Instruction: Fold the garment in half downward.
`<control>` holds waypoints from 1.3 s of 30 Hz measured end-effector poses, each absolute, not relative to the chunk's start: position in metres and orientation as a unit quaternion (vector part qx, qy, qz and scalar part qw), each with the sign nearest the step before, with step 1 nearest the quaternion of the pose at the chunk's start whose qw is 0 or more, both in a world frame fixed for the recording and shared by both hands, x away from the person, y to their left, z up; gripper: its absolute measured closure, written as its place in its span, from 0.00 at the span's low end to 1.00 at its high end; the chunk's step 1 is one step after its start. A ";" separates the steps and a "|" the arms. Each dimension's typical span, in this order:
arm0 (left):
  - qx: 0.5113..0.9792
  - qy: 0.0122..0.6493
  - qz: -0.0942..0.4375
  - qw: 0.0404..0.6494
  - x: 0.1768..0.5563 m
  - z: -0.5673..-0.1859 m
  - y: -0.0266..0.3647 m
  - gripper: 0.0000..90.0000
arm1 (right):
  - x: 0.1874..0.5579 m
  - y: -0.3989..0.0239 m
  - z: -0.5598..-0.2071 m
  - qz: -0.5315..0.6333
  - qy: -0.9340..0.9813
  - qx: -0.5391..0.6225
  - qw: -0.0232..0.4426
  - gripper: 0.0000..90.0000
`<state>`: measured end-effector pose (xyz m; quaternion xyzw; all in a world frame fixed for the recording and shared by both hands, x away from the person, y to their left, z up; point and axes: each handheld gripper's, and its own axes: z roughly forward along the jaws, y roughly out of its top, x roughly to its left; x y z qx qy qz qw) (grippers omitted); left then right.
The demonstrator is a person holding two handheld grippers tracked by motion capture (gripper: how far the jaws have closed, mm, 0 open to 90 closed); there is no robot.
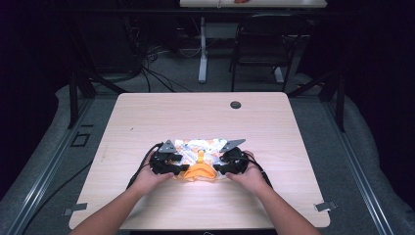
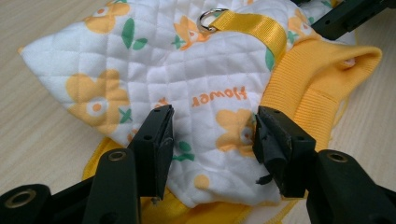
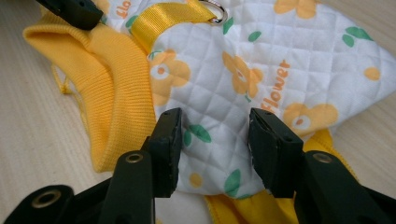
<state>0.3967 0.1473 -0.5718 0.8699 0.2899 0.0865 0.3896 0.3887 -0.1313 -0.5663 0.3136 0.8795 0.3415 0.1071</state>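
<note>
A small quilted garment (image 1: 200, 155), white with orange flowers and green leaves, lies flat near the front middle of the tabletop (image 1: 195, 115). Its ribbed yellow collar (image 1: 199, 172) points toward the person, and a yellow webbing strap (image 1: 200, 157) runs up its middle.

The left claw view adds what the high view is too far off to give: the word "flower" printed in orange, seen upside down, and a metal ring (image 2: 208, 19) at the far end of the strap (image 2: 252, 25). The right claw view shows the same ring (image 3: 215, 10) and the collar (image 3: 109, 93) as a thick ribbed band lying on the wood.

The left claw (image 2: 212, 135) stands wide open over the garment's quilted edge (image 2: 163, 70), its two pads astride the fabric with clear cloth between them and no pinch. The right claw (image 3: 215, 140) is likewise wide open, jaws to either side of a stretch of quilted cloth (image 3: 261, 70), gripping nothing.

From above, the left claw (image 1: 177, 169) and right claw (image 1: 220, 168) sit at the garment's left and right sides, each in a hand, forearms coming in from the near edge.
</note>
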 end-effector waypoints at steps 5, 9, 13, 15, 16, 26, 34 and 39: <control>0.868 0.296 0.094 0.387 0.405 -0.572 0.144 0.52 | 0.399 -0.131 -0.566 0.337 0.879 0.318 0.113 0.60; 0.861 0.306 0.098 0.393 0.414 -0.574 0.142 0.52 | 0.405 -0.133 -0.568 0.346 0.871 0.329 0.116 0.60; 0.861 0.308 0.104 0.392 0.416 -0.574 0.141 0.52 | 0.410 -0.134 -0.568 0.346 0.870 0.331 0.116 0.60; 0.859 0.310 0.104 0.393 0.416 -0.574 0.140 0.52 | 0.414 -0.134 -0.569 0.348 0.867 0.335 0.121 0.60; 0.859 0.309 0.104 0.394 0.416 -0.574 0.141 0.52 | 0.414 -0.134 -0.569 0.348 0.867 0.335 0.121 0.60; 0.857 0.316 0.103 0.394 0.415 -0.570 0.141 0.52 | 0.414 -0.132 -0.566 0.350 0.865 0.337 0.126 0.59; 0.845 0.323 0.102 0.413 0.406 -0.556 0.143 0.52 | 0.399 -0.130 -0.545 0.369 0.859 0.331 0.129 0.56; 0.843 0.316 0.112 0.421 0.393 -0.542 0.147 0.52 | 0.384 -0.129 -0.531 0.380 0.854 0.328 0.137 0.55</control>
